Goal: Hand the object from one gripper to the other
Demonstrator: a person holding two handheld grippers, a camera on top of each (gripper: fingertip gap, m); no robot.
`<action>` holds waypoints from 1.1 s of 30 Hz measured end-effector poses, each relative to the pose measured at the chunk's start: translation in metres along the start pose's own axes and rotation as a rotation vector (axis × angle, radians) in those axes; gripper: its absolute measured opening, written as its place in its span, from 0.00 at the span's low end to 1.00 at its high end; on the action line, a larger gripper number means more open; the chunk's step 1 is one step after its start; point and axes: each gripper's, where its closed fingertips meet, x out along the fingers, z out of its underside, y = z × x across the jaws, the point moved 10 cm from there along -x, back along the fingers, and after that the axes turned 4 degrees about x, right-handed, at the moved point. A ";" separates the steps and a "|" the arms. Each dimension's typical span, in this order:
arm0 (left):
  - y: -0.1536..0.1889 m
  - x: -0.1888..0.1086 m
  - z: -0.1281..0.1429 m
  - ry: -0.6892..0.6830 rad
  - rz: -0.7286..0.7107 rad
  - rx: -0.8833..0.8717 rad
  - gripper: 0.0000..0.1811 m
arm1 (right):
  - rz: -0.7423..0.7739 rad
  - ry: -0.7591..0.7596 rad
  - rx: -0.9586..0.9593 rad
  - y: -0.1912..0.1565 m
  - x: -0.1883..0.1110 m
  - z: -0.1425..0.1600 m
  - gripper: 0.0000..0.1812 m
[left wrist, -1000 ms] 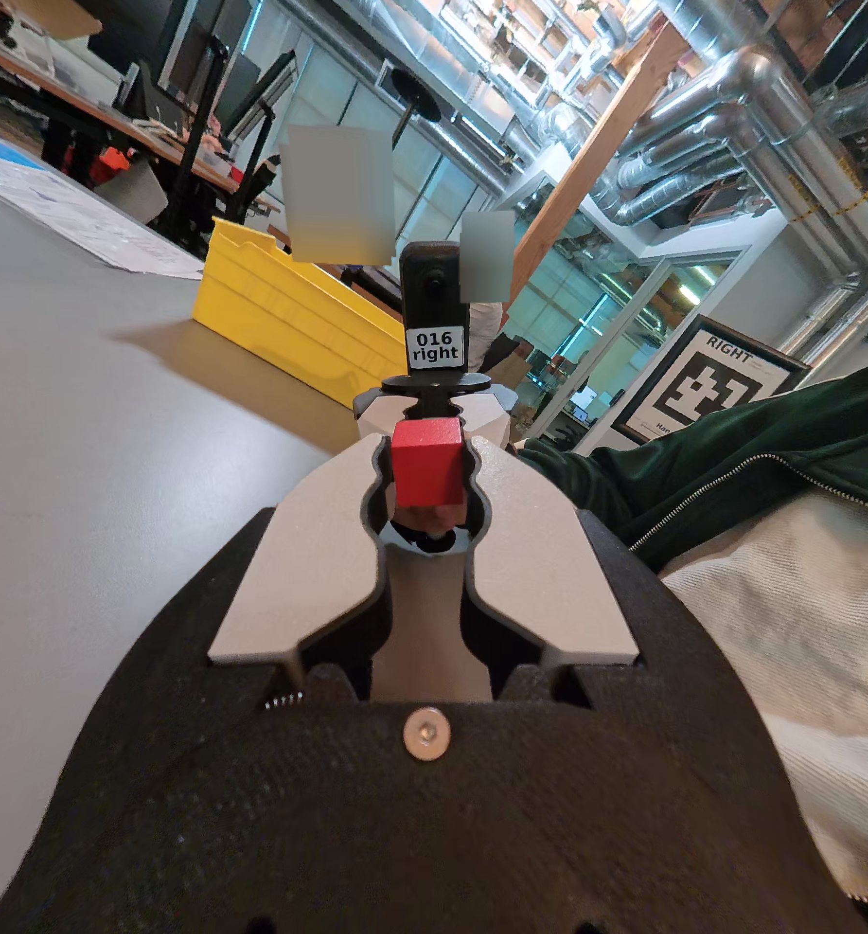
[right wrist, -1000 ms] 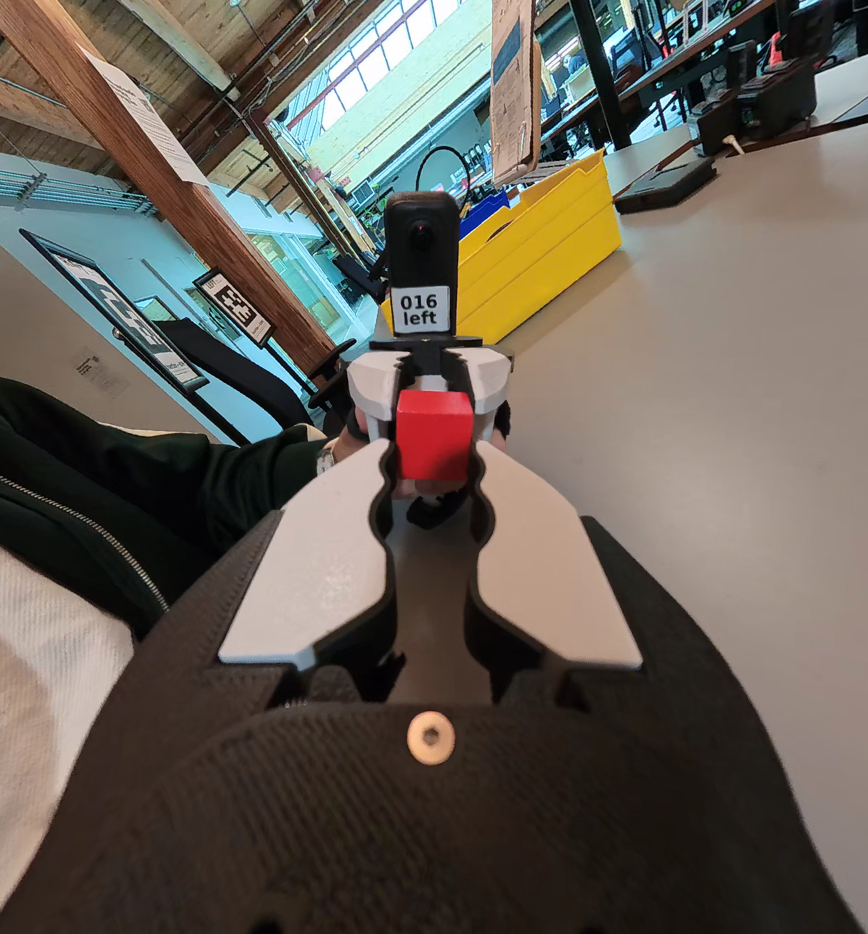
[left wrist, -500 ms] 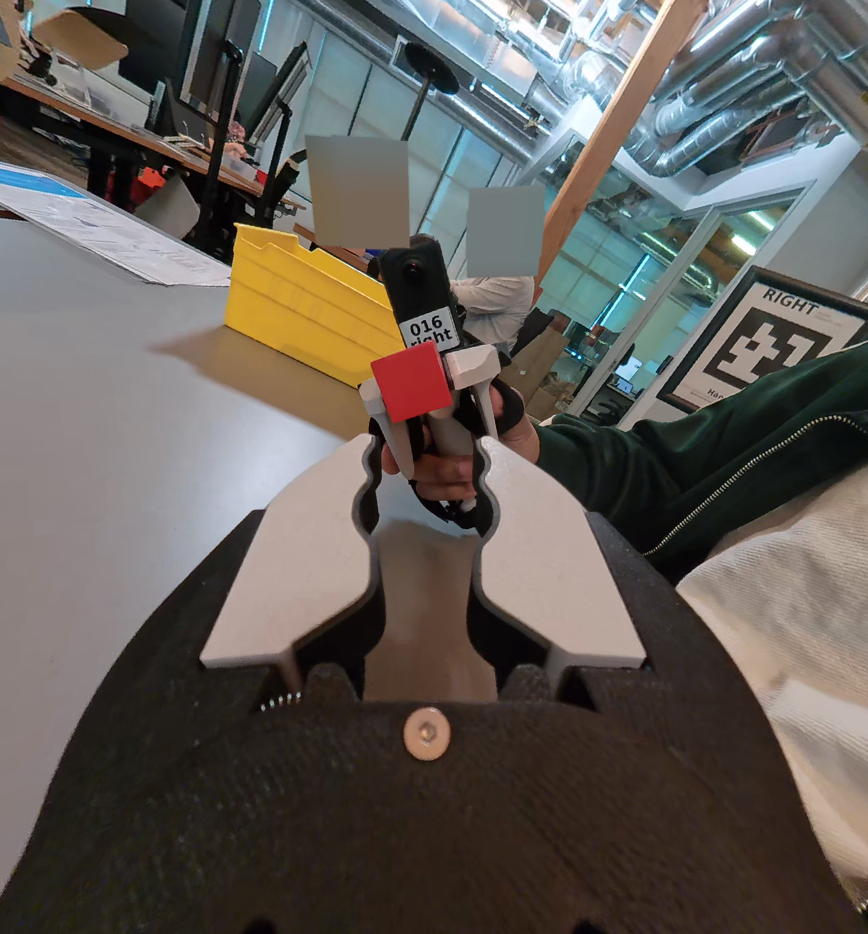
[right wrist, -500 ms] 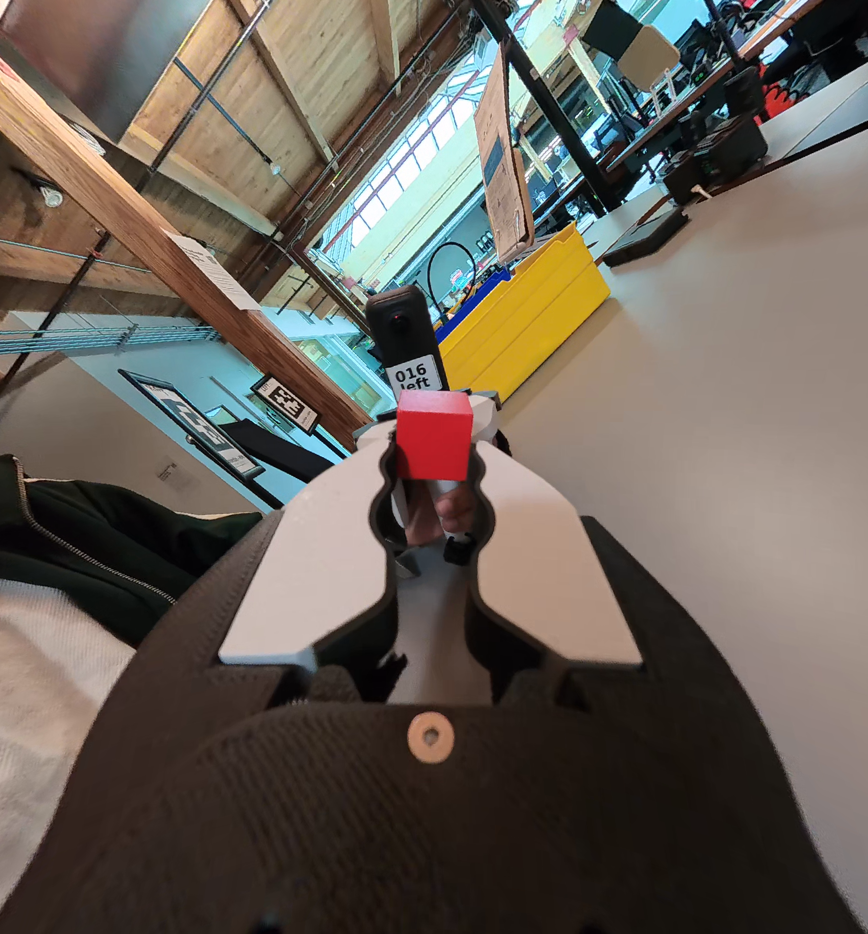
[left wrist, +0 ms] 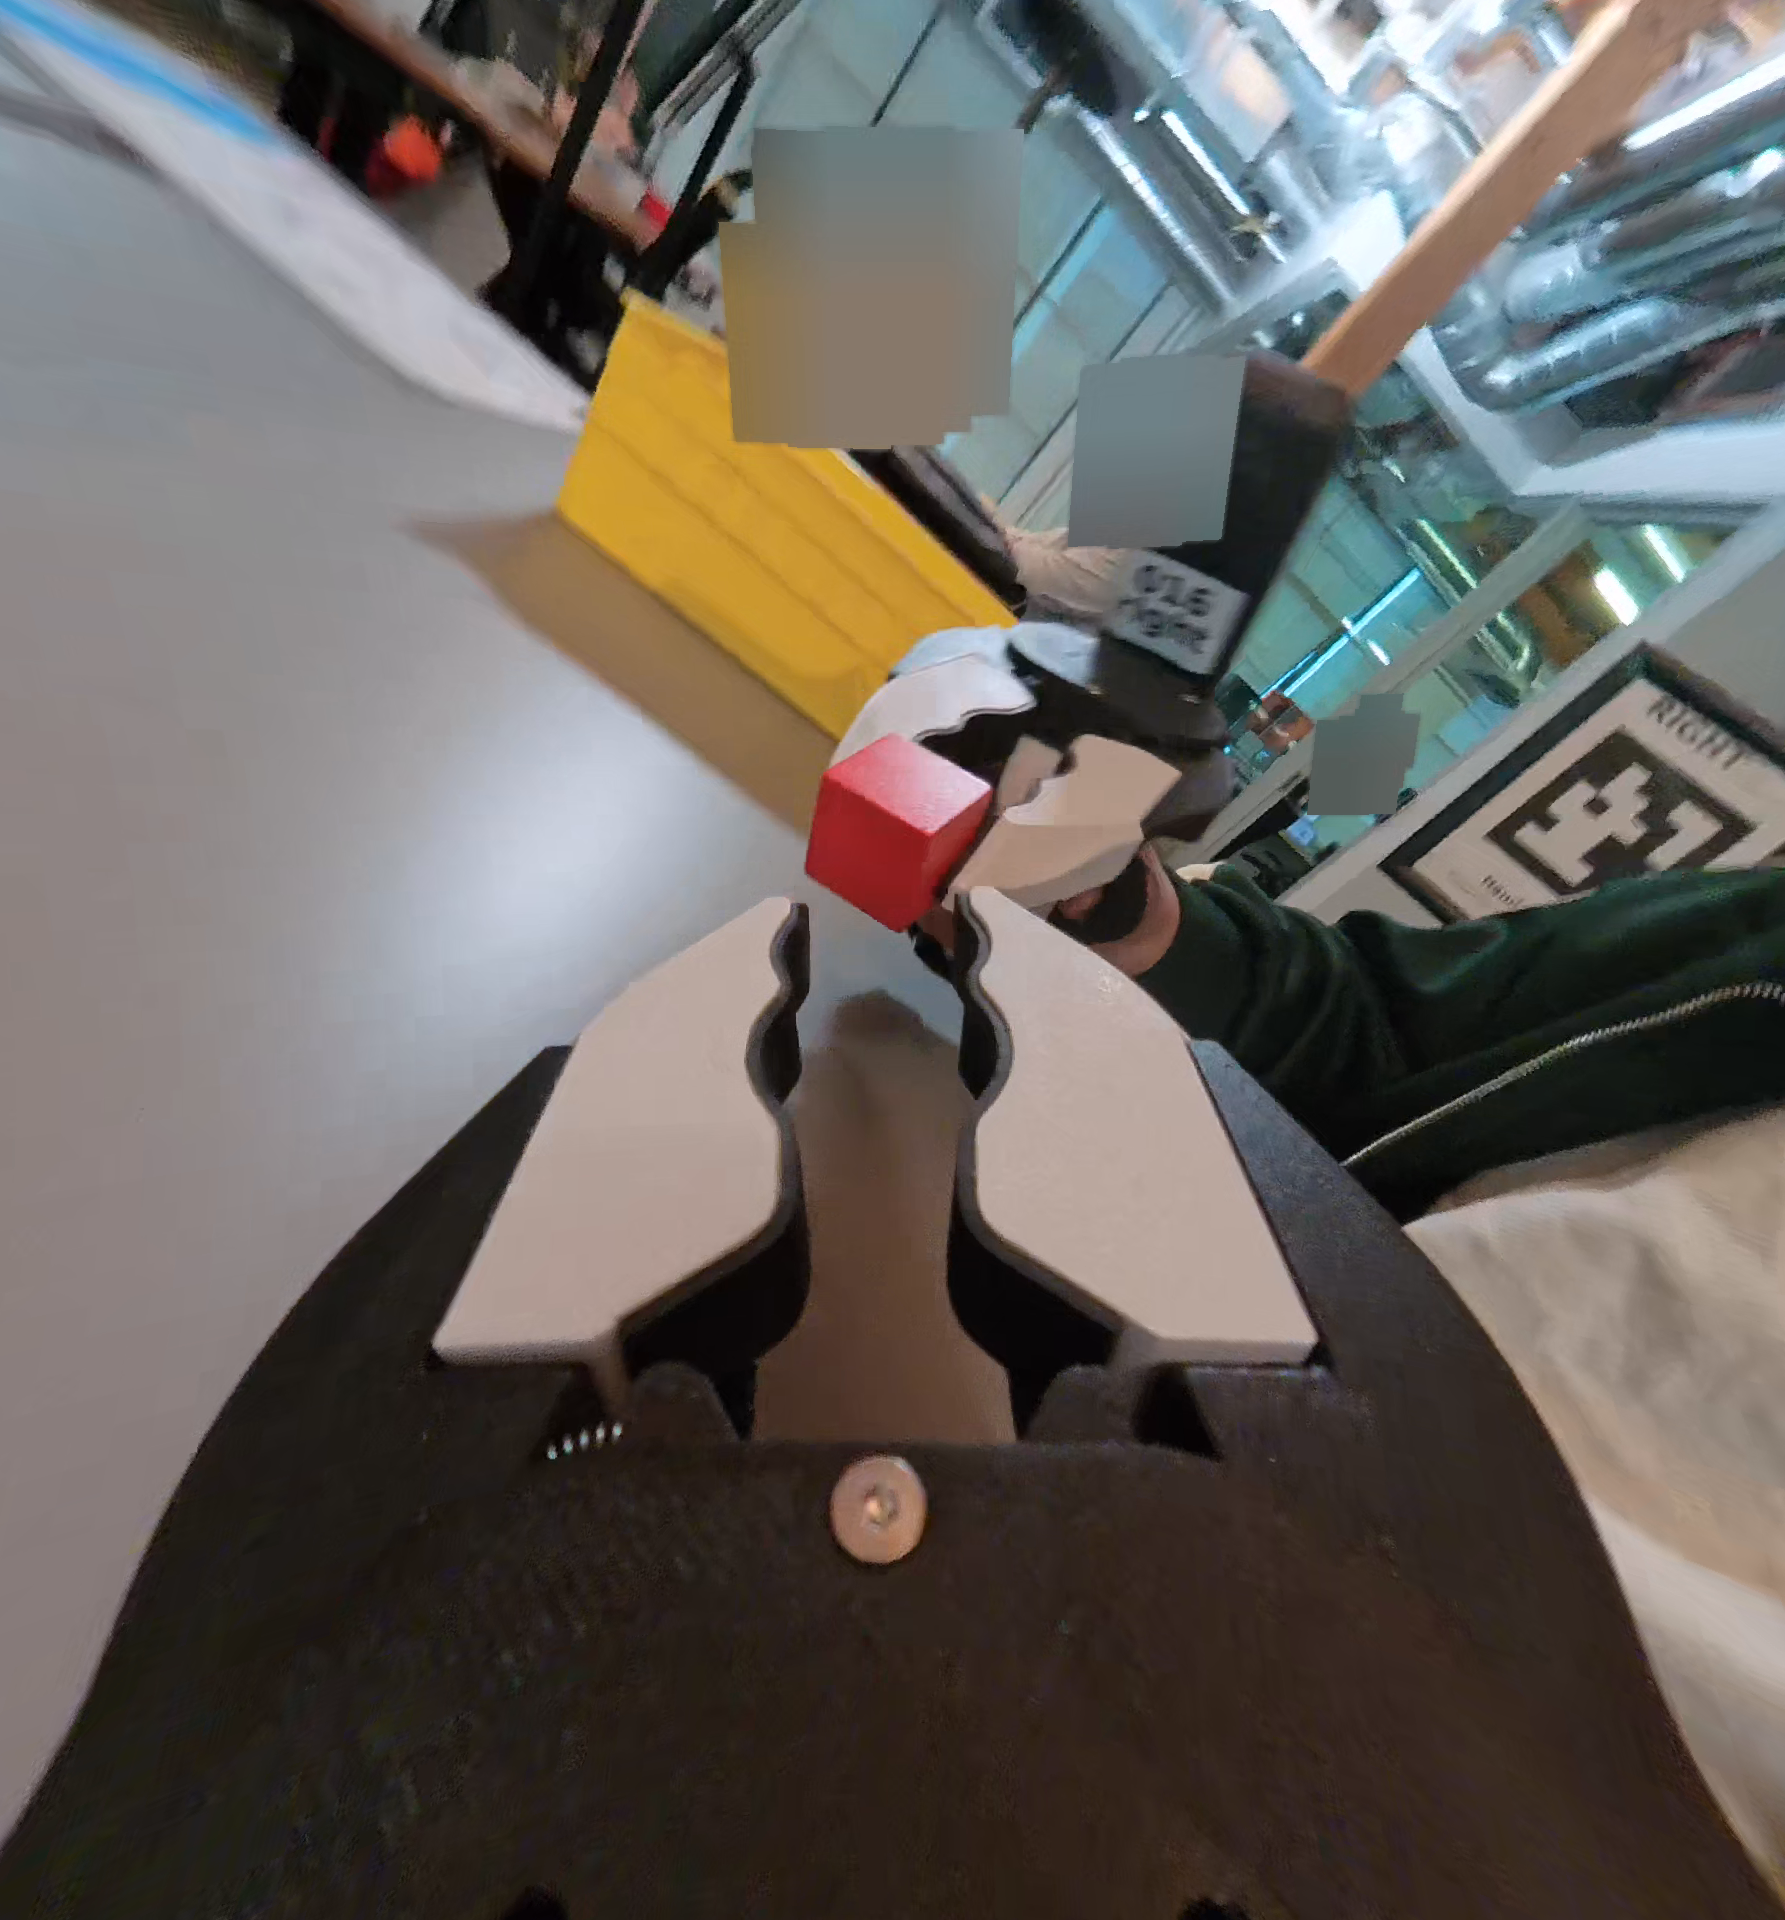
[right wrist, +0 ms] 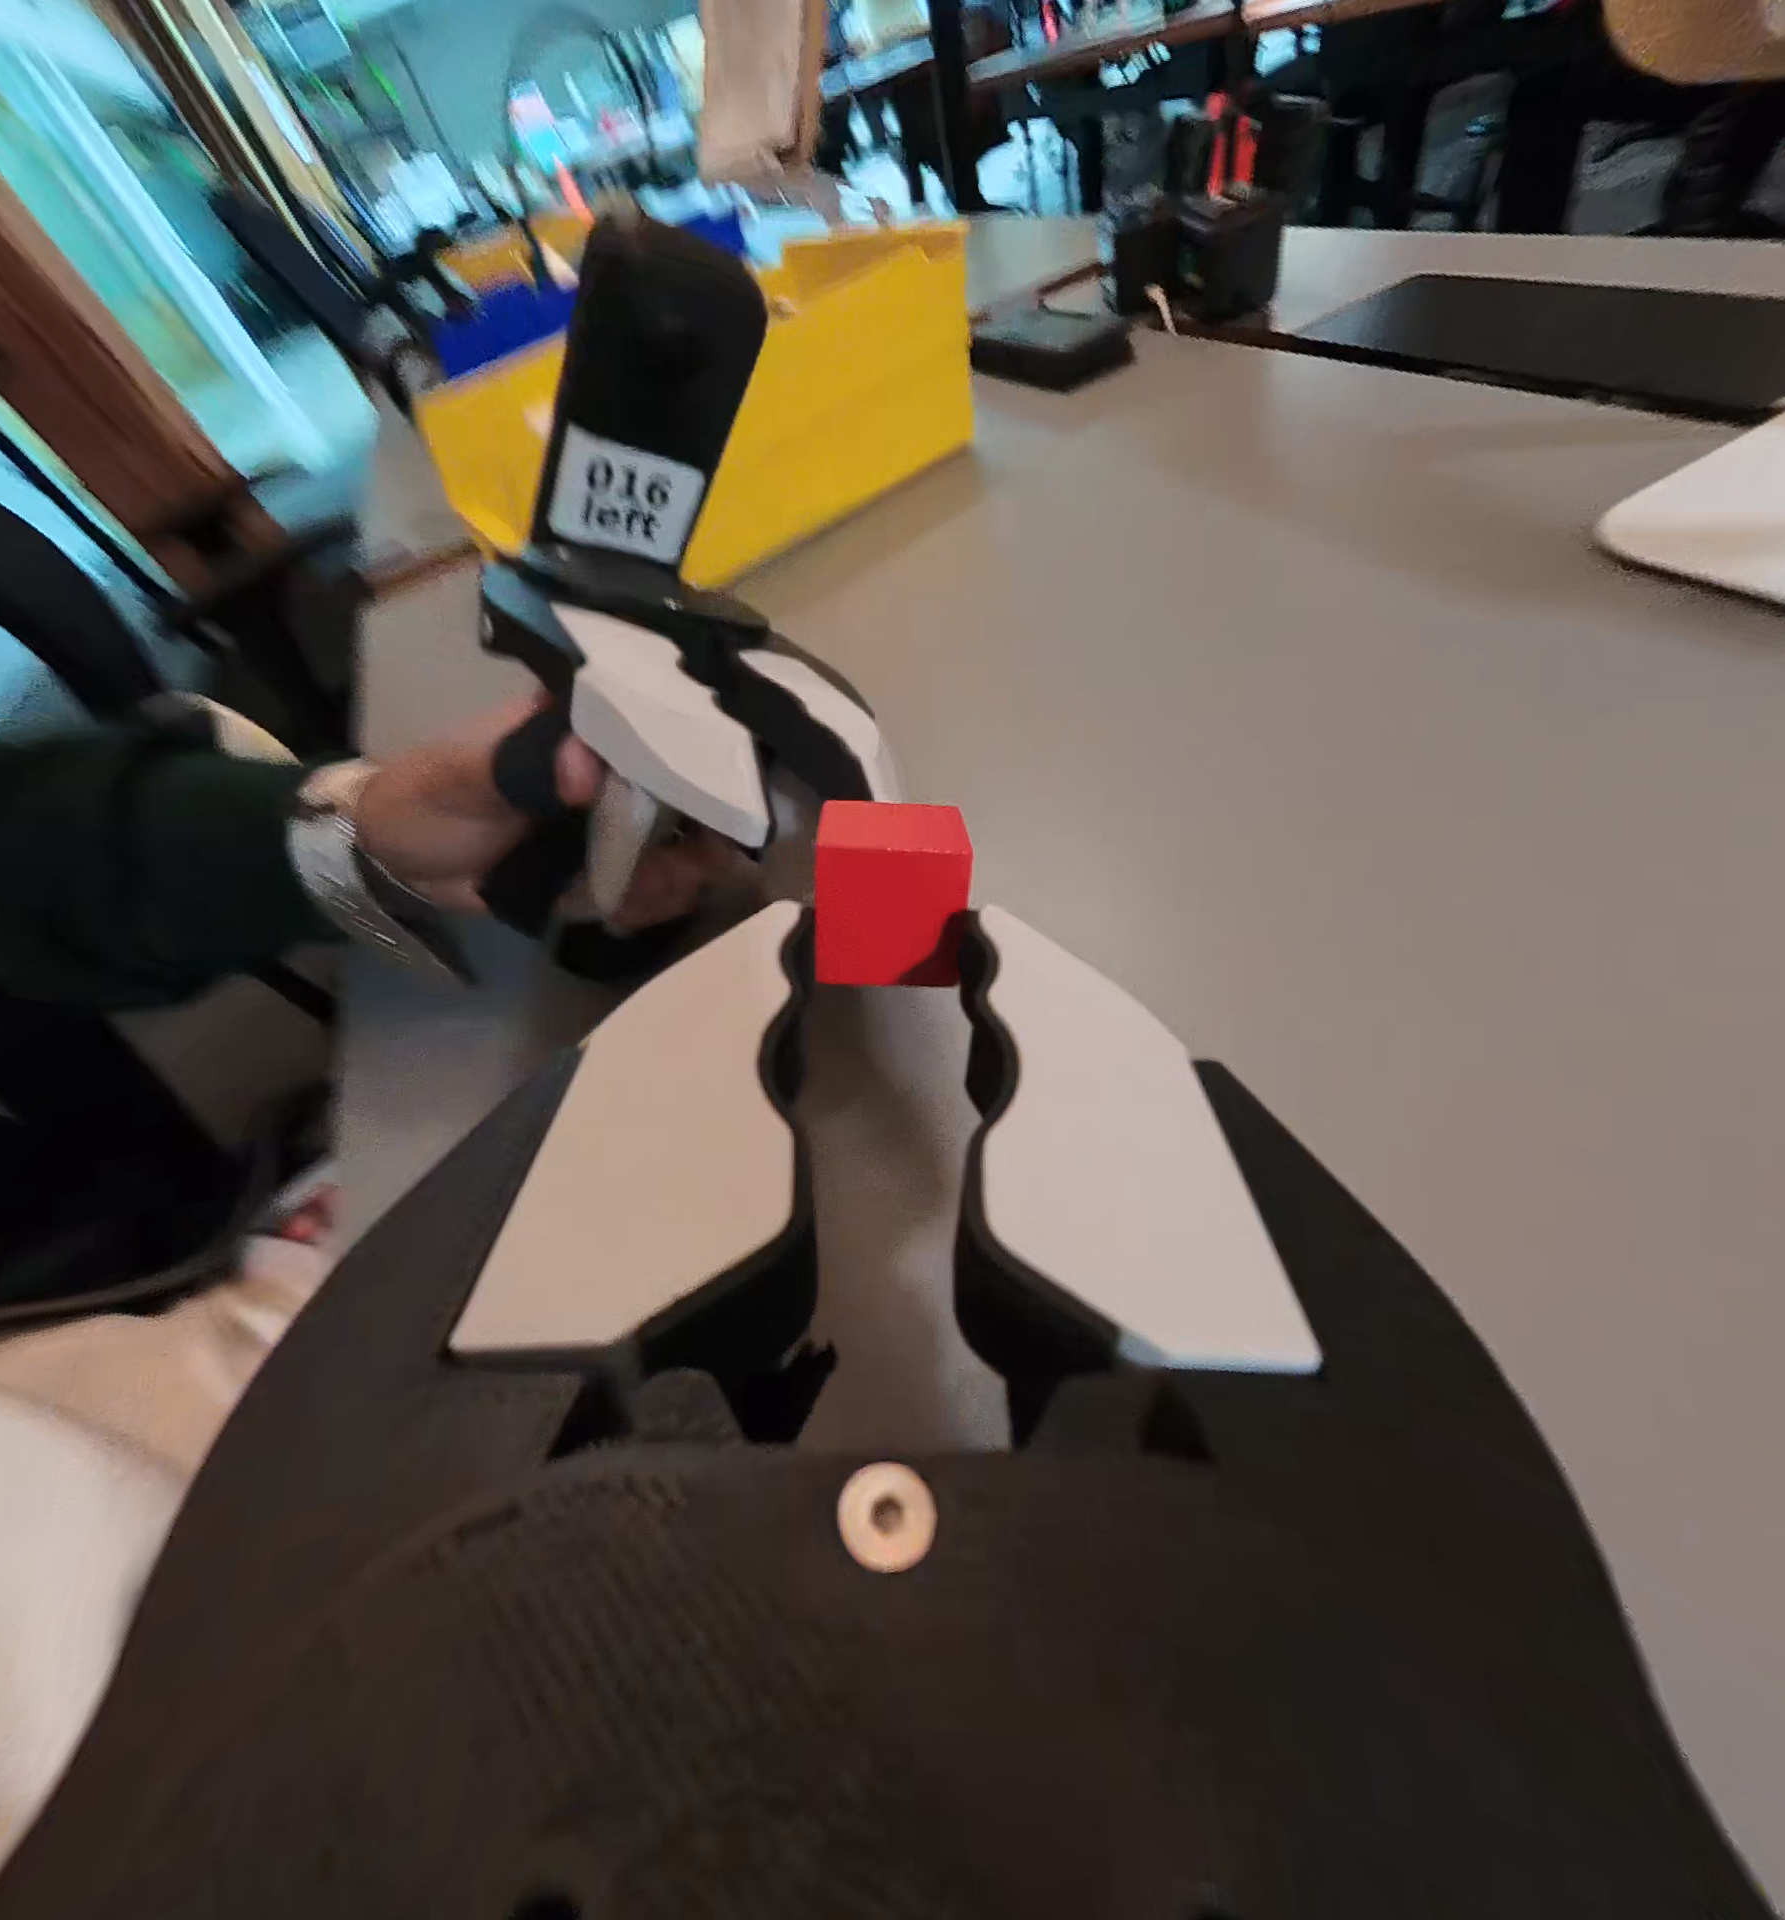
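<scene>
A red cube [right wrist: 890, 894] sits clamped between the fingertips of my right gripper [right wrist: 890, 925], held above the grey table [right wrist: 1387, 831]. My left gripper [left wrist: 880, 920] is open and empty, its fingers spread with only table showing between them. In the left wrist view the cube [left wrist: 893, 826] shows just beyond my fingertips, in the tips of the right gripper [left wrist: 945, 821], clear of my left fingers. In the right wrist view the left gripper [right wrist: 810, 795] is up and to the left of the cube, held by a hand, with its tips close to the cube.
A yellow bin [left wrist: 742, 540] stands at the back of the table and also shows in the right wrist view [right wrist: 846, 395]. Black devices [right wrist: 1200, 260] and a dark flat pad [right wrist: 1594, 343] lie behind. A white object [right wrist: 1750, 520] lies at the right. A framed marker board [left wrist: 1615, 821] stands behind the person's green sleeve. Only a small space, under 4 cm, lies between the two pairs of fingers.
A second ago both grippers clasped the cube. The left gripper has let go and opened. The two grippers have drawn apart and the right one keeps the cube, now pointing lower toward the table.
</scene>
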 end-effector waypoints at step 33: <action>0.004 0.012 0.007 -0.206 -0.172 -0.052 0.16 | 0.542 -0.403 -0.763 -0.047 0.037 0.019 0.28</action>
